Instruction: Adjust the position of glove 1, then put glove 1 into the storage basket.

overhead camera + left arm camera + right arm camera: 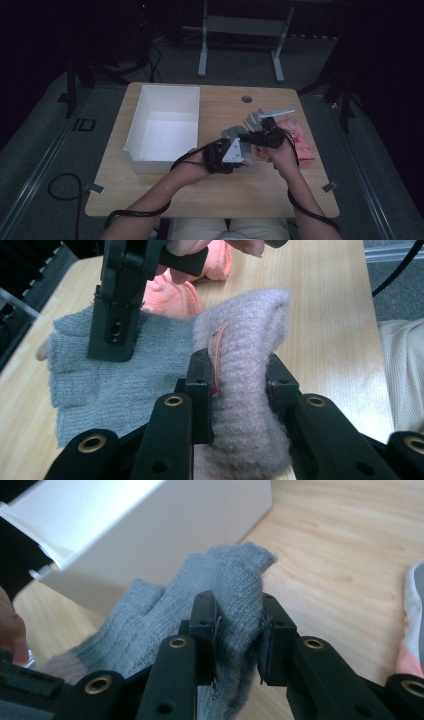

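The grey glove (115,385) is held at both ends above the tabletop (165,195), just right of the white bin (165,125). The left gripper (240,390) has its jaws clenched on the glove's pinkish knitted cuff (250,340); the right gripper (239,630) has its jaws clamped on the finger end, where the short grey fingers (210,575) fan out toward the bin's wall. From above, both grippers sit close together, the left gripper (227,155) nearer the bin and the right gripper (267,135) just beyond it; a pink glove (297,137) lies on the tabletop beside the right hand.

The step in hand looks like lifting the glove to carry it over to the bin — a judgement from how it is gripped. To do it well, both grips should stay firm and the two hands should travel together, so the knit neither sags nor stretches; raise it enough that the dangling fingers pass over the bin's rim rather than catching on it; then open the jaws only once the glove hangs well inside — the soft wool may cling to the pads.
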Action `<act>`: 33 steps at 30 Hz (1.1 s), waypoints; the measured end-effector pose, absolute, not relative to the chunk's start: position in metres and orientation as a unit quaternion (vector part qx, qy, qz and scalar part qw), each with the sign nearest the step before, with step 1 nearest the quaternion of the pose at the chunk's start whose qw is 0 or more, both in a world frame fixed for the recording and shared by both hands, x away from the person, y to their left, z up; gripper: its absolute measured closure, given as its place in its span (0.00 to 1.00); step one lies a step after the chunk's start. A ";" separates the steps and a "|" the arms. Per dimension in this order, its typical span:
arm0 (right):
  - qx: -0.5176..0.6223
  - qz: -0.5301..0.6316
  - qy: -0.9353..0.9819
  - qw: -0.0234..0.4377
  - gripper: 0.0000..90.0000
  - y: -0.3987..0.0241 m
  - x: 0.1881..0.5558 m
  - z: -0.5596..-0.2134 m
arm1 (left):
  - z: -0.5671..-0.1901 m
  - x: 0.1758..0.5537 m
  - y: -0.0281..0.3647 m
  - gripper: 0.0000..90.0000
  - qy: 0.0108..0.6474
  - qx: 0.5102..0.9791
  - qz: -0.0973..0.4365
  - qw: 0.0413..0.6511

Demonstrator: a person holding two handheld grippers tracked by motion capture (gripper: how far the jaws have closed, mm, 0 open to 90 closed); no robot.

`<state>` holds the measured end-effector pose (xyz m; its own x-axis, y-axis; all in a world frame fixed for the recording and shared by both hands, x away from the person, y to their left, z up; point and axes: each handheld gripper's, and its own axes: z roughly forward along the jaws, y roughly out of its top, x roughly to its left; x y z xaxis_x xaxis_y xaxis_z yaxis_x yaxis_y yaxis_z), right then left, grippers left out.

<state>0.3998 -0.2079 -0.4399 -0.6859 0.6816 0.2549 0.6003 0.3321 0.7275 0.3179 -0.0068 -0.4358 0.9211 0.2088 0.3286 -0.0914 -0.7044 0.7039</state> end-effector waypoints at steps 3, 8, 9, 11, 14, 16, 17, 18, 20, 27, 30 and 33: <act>0.392 0.431 0.811 0.051 0.81 -0.203 0.402 -0.429 | -0.424 0.323 0.000 0.79 0.026 0.905 0.196 0.377; 0.384 0.439 0.811 0.056 0.81 -0.192 0.406 -0.414 | -0.407 0.328 0.011 0.80 0.012 0.910 0.200 0.363; 0.383 0.440 0.810 0.056 0.81 -0.190 0.407 -0.412 | -0.404 0.329 0.013 0.80 0.009 0.912 0.200 0.358; 0.379 0.442 0.811 0.059 0.81 -0.183 0.408 -0.407 | -0.398 0.331 0.019 0.80 0.004 0.914 0.203 0.352; 0.374 0.446 0.811 0.058 0.81 -0.172 0.412 -0.402 | -0.391 0.334 0.030 0.79 0.001 0.917 0.206 0.342; 0.368 0.446 0.814 0.057 0.81 -0.164 0.414 -0.398 | -0.387 0.334 0.037 0.79 0.003 0.918 0.206 0.339; 0.366 0.447 0.814 0.056 0.81 -0.160 0.415 -0.396 | -0.385 0.335 0.040 0.79 0.002 0.919 0.208 0.335; 0.363 0.447 0.816 0.056 0.81 -0.156 0.416 -0.394 | -0.384 0.335 0.043 0.79 0.003 0.919 0.209 0.334; 0.357 0.450 0.817 0.055 0.81 -0.148 0.418 -0.390 | -0.380 0.334 0.052 0.79 0.008 0.919 0.213 0.333; 0.333 0.452 0.825 0.057 0.81 -0.111 0.423 -0.378 | -0.370 0.332 0.082 0.79 0.023 0.921 0.225 0.318; 0.326 0.453 0.828 0.052 0.81 -0.095 0.425 -0.376 | -0.371 0.331 0.096 0.79 0.026 0.922 0.228 0.310; 0.321 0.453 0.831 0.045 0.81 -0.079 0.428 -0.377 | -0.373 0.332 0.113 0.79 0.032 0.922 0.232 0.307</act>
